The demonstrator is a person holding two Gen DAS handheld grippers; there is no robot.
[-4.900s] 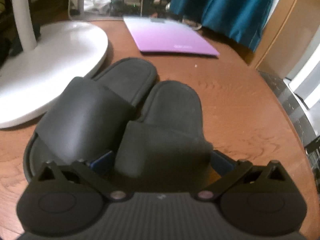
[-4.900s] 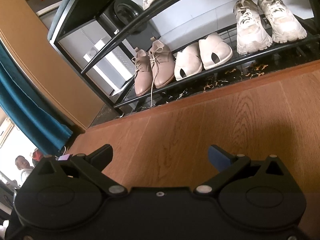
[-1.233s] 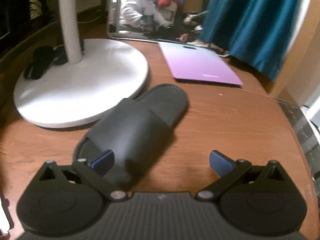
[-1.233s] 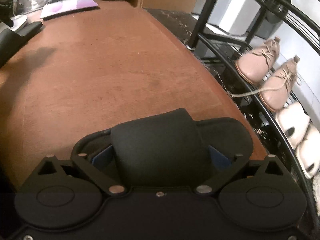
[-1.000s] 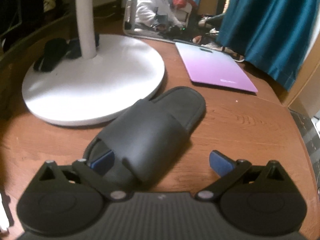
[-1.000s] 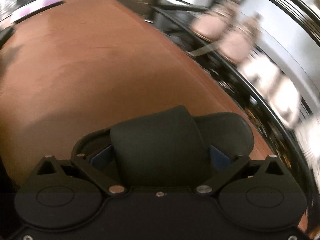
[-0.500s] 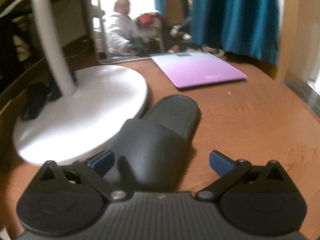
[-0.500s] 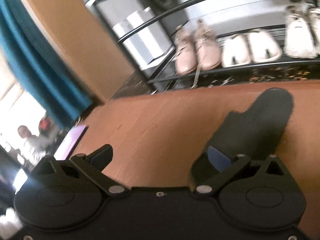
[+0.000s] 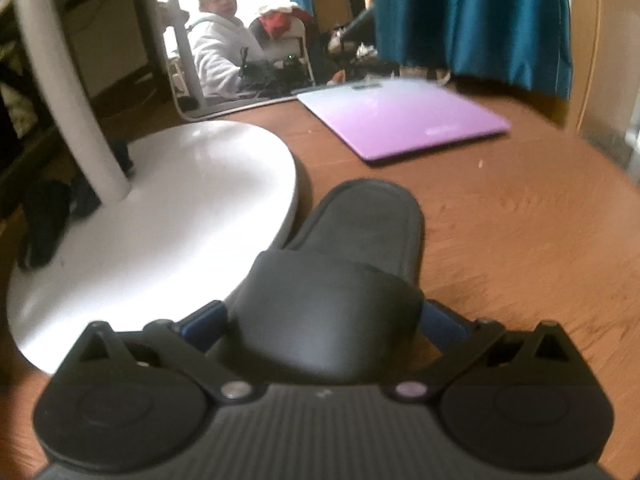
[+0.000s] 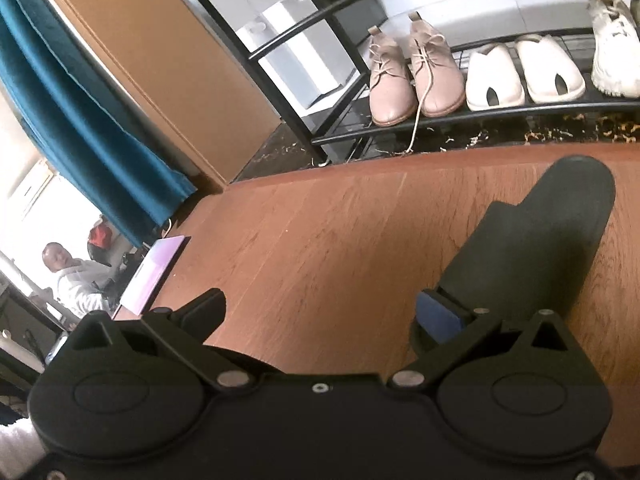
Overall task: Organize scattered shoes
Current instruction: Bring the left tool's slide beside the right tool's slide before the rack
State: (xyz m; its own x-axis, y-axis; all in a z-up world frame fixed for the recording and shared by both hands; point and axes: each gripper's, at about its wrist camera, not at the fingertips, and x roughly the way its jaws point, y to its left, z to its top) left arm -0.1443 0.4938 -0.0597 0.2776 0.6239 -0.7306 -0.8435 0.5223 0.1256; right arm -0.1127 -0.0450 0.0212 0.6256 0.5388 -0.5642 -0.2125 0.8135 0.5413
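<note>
Left hand-held gripper (image 9: pixel 322 320) has slid forward and centred on the second black slipper (image 9: pixel 340 280) by the white fan base (image 9: pixel 168 216): fingers straddle its strap, wide, not yet clamped. Right hand-held gripper (image 10: pixel 320 312) has let go, jaws apart, leaving the first slipper (image 10: pixel 532 256) on the floor near the shoe rack (image 10: pixel 460 120). One placed; the second looks next for pickup.

The left wrist view sits low and close over the floor (image 9: pixel 520 240), looking past a slipper (image 9: pixel 352 248) toward the purple scale (image 9: pixel 404 120) and curtain (image 9: pixel 468 16) at top. The right wrist view looks down from higher, facing the shoe rack (image 10: pixel 460 120) at upper right; scale (image 10: pixel 154 276) and curtain (image 10: pixel 92 120) reappear at its left.
</note>
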